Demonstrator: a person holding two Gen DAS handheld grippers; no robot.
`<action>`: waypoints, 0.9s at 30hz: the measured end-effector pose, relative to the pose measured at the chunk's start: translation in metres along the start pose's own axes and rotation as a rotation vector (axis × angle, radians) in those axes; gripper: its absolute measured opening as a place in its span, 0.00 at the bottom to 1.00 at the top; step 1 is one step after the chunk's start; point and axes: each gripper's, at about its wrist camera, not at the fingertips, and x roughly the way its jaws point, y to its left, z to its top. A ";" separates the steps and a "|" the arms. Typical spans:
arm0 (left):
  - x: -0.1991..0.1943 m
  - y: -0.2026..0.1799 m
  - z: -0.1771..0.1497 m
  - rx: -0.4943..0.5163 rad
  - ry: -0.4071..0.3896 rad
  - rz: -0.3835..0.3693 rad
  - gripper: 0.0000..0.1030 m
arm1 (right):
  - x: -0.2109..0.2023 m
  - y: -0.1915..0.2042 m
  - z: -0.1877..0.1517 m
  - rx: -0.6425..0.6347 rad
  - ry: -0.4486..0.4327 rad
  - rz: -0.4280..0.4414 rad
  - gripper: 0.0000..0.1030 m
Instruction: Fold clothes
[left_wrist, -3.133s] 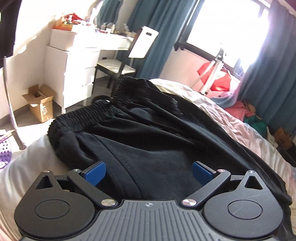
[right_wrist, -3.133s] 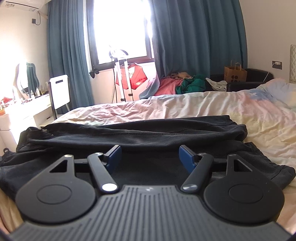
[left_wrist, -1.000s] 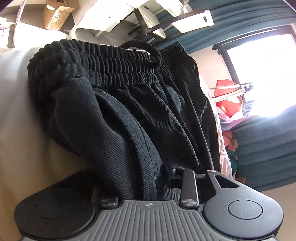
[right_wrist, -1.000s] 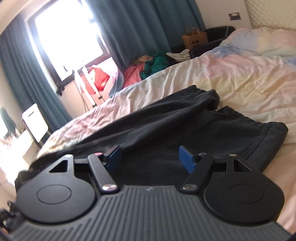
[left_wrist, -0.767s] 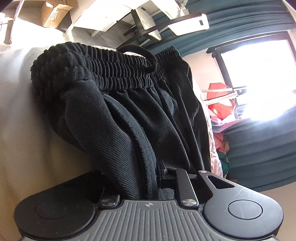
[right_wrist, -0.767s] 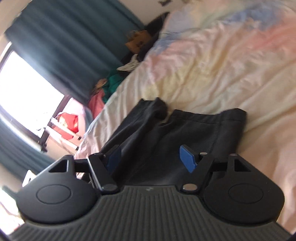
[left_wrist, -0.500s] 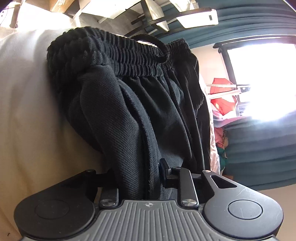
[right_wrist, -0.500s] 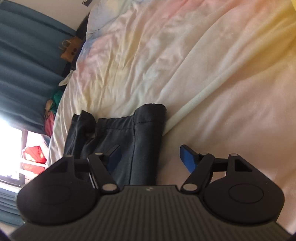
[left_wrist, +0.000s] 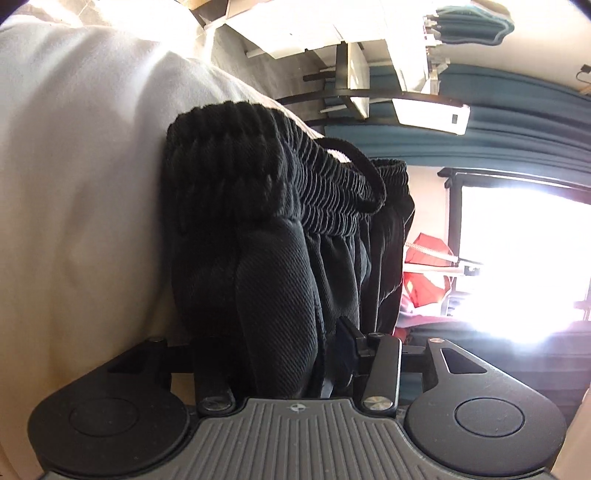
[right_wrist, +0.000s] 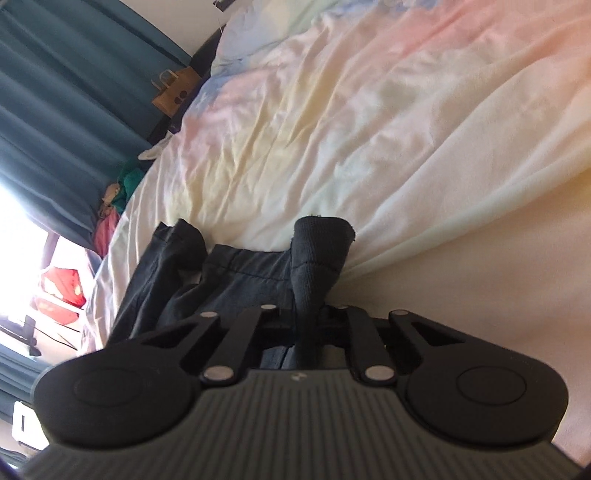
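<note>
Black ribbed-fabric trousers with a gathered elastic waistband (left_wrist: 266, 206) lie on a pale, softly tinted bedsheet (right_wrist: 369, 129); the waist end bunches at one edge of the bed, the leg hems at the other end.

Left gripper (left_wrist: 280, 350): rolled on its side, pointing somewhat downward at the waist end. A thick fold of the black fabric runs between its 2 fingers. The jaws have just been opening. Fabric hides the near finger; whether the far pad (left_wrist: 345, 343) still presses the cloth cannot be told. A black drawstring loop (left_wrist: 369, 177) arcs over the waistband.

Right gripper (right_wrist: 308, 332): also rolled, tipped down at the hem end. The jaws have just been closing and now stand almost together, pinching a narrow ridge of the trouser hem (right_wrist: 317, 251). That ridge stands up from the sheet above the fingers. The rest of the leg fabric lies flat and rumpled beside it, toward the window side.

Background: teal curtains (right_wrist: 55, 92), a bright window (left_wrist: 524, 258), a red garment on a rack (left_wrist: 424, 273), a brown paper bag (right_wrist: 173, 92) by the curtain.
</note>
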 end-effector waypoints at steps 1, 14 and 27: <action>0.000 0.000 0.001 0.006 0.002 0.000 0.44 | -0.004 0.000 0.001 0.007 -0.016 0.015 0.09; -0.019 -0.015 -0.019 0.134 0.109 0.019 0.36 | -0.044 -0.011 -0.003 0.049 0.028 0.118 0.10; 0.009 -0.025 -0.019 0.206 0.130 0.114 0.26 | -0.018 -0.010 -0.020 0.074 0.200 0.145 0.19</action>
